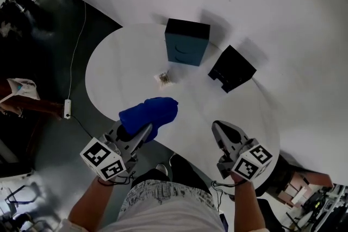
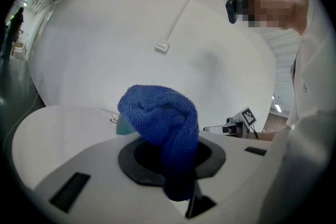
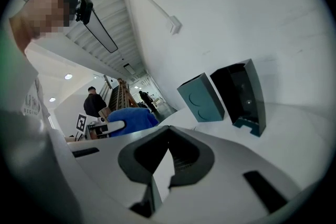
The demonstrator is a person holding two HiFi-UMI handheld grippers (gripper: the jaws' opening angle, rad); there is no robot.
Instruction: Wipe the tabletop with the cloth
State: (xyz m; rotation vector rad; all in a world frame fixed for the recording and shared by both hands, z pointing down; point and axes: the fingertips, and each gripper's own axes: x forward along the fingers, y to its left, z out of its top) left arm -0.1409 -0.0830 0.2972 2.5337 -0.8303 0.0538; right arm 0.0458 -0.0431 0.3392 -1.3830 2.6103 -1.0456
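Cloth (image 1: 149, 115): blue, bunched, at the tabletop's 8 o'clock edge.
Left gripper (image 1: 142, 136): jaws pinching the cloth.
Right gripper (image 1: 220, 133): at 5 o'clock, jaws pressed together with nothing between them.
Tabletop (image 1: 125, 62): round and white, with a small wrapper (image 1: 163, 78) near its centre.
Boxes: teal box (image 1: 187, 42) at 12 o'clock, black box (image 1: 231, 68) at 2 o'clock.
Room: white wall behind, dark floor (image 1: 49, 35) at 9 o'clock crossed by a white cable (image 1: 76, 51).

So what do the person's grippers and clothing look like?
The left gripper and right gripper each have a pale grey body and dark tapering jaws. At the back of each is a white cube with black square markers. The person wears a white short-sleeved shirt and black-and-white patterned shorts.
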